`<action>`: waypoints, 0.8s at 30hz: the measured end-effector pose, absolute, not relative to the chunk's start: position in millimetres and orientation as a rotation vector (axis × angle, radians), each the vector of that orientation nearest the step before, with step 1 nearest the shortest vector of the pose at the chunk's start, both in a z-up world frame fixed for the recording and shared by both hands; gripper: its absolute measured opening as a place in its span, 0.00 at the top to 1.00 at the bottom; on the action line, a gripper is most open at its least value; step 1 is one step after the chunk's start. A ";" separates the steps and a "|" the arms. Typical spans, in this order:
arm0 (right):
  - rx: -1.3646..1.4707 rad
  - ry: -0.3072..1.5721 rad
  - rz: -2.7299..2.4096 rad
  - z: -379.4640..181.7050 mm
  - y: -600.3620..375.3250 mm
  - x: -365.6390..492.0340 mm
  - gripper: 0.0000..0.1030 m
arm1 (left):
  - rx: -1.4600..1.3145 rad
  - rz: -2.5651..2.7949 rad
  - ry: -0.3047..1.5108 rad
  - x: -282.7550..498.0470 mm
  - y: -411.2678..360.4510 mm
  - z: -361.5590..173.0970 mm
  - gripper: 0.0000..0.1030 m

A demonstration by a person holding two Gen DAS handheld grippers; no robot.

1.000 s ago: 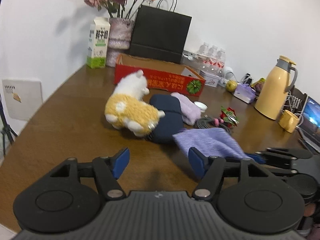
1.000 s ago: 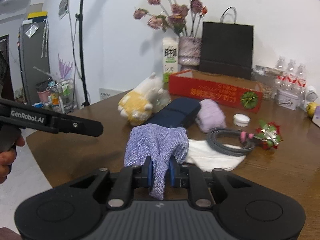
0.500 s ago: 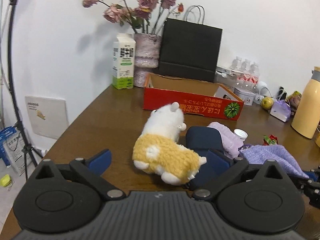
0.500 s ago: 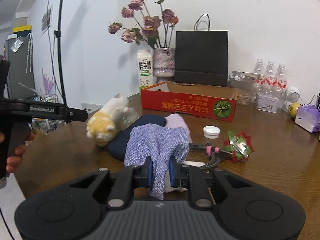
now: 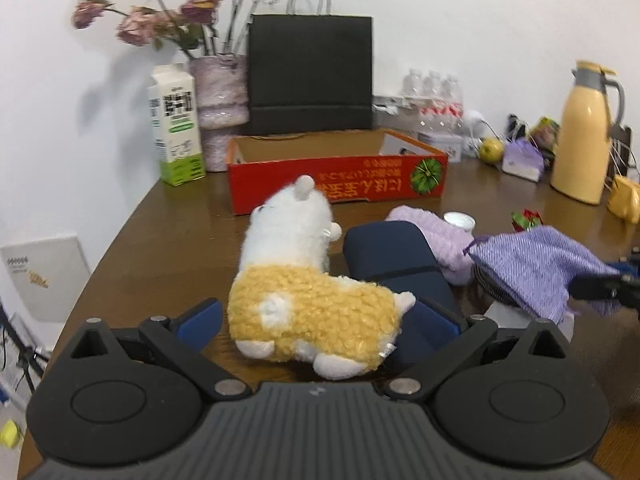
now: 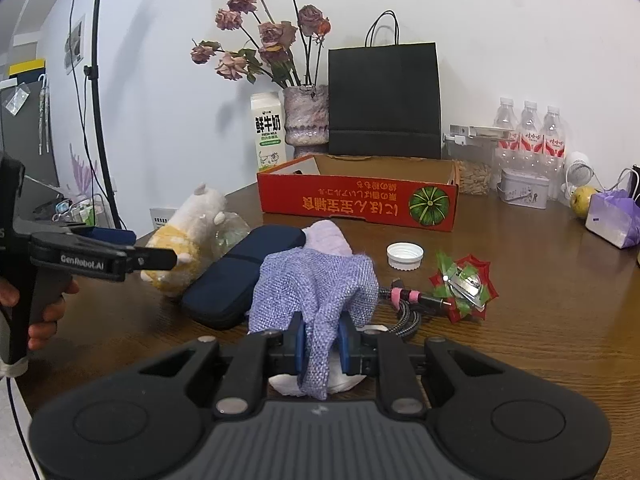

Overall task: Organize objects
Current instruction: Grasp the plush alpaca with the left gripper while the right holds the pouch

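Left claw [image 5: 316, 322] spread wide, plush toy [image 5: 308, 280] lying between the pads, not gripped yet. Right claw [image 6: 322, 342] clamped on purple cloth [image 6: 316, 280], held above the worktop [image 6: 540, 312]. Risk: left pad snags the navy case [image 5: 400, 264] touching the toy, or soft fur slips out on lift. Red box [image 5: 340, 180] behind is open, path over its front wall looks clear; worktop edge close on left

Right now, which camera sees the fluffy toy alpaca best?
The left wrist view: the plush alpaca lies close and whole between the open left gripper fingers. The right wrist view shows it smaller, at the side, partly hidden behind that gripper.
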State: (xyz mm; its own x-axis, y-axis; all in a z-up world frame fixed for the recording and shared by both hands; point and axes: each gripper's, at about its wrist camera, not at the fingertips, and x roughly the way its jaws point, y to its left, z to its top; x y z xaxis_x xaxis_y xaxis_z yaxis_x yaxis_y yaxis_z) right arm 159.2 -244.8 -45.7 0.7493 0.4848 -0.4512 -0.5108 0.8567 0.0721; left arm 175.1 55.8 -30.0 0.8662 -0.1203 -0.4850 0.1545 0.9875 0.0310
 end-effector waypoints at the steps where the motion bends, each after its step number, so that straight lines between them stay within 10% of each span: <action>1: -0.055 0.480 0.543 -46.1 -244.5 159.8 0.85 | 0.075 -0.152 0.510 178.7 55.6 -31.5 0.00; 24: -0.028 0.491 0.537 -43.8 -242.1 159.4 0.85 | 0.024 -0.095 0.503 174.6 57.3 -36.8 0.13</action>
State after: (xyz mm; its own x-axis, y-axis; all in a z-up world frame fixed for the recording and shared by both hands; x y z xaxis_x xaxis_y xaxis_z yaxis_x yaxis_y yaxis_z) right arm 159.4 -242.1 -43.8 0.7472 0.4839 -0.4556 -0.4970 0.8619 0.1003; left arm 174.6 57.3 -36.8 0.8720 -0.0851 -0.4821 0.0971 0.9953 -0.0002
